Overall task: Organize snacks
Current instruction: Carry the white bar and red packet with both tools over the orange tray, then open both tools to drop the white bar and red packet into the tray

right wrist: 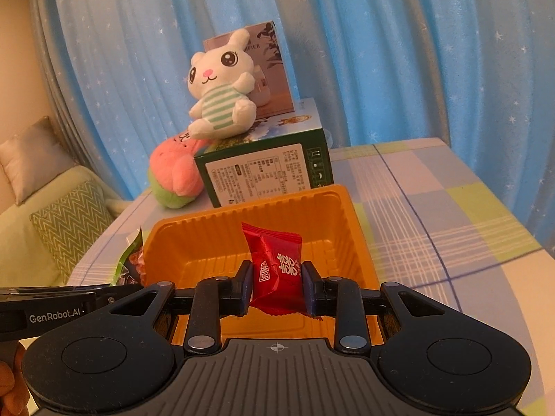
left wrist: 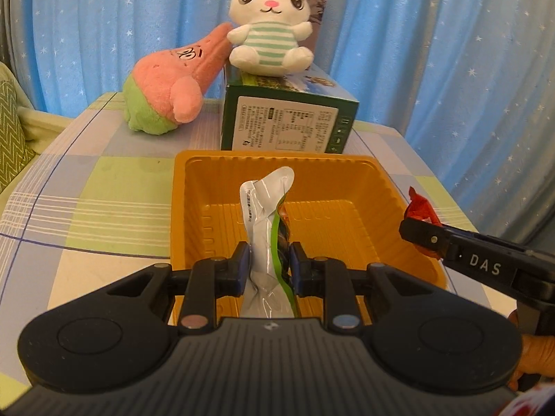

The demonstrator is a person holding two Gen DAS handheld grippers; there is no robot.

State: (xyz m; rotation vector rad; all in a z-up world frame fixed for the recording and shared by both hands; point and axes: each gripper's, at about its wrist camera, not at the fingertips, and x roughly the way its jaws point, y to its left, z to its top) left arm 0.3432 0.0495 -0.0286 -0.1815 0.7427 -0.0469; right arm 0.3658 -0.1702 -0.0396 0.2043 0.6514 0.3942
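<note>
2 plushies (left wrist: 163, 97), box (left wrist: 288, 121) behind tray (left wrist: 392, 187)

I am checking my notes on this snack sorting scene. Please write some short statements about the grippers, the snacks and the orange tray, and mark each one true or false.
1. The left gripper is shut on a silver and green snack packet. True.
2. The right gripper is open and holds nothing. False: it is shut on a red candy packet.
3. The orange tray has no snack lying on its floor. True, as far as both views show.
4. The white bunny plush lies inside the tray. False: it sits on top of the green box.
5. The pink and green plush leans beside the green box. True.
</note>
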